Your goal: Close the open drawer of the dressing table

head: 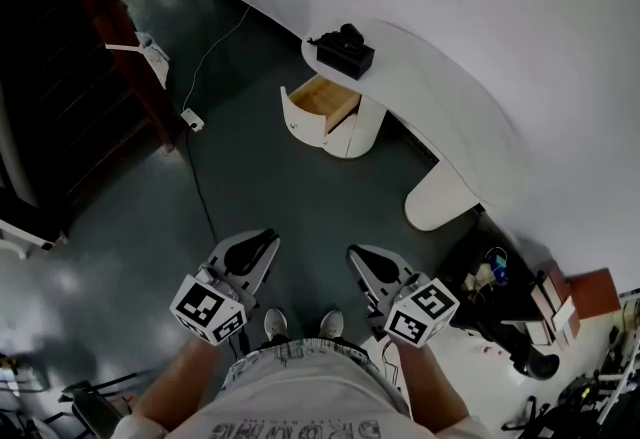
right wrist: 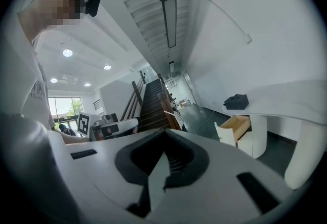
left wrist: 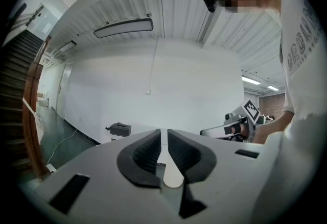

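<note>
Overhead, I see the open drawer (head: 322, 99) of the dressing table (head: 440, 97) well ahead of my left gripper (head: 262, 245) and right gripper (head: 362, 259). Through the left gripper view, its fingers (left wrist: 140, 159) sit together, empty. Through the right gripper view, those fingers (right wrist: 189, 162) meet on nothing too, with the drawer pulled out beyond.

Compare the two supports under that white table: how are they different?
The drawer unit holds up the far end of the table, below a black box; the leg stands nearer the person. The unit has a drawer pulled out, wooden inside; the leg is plain, with no drawer. Both are white with rounded sides.
</note>
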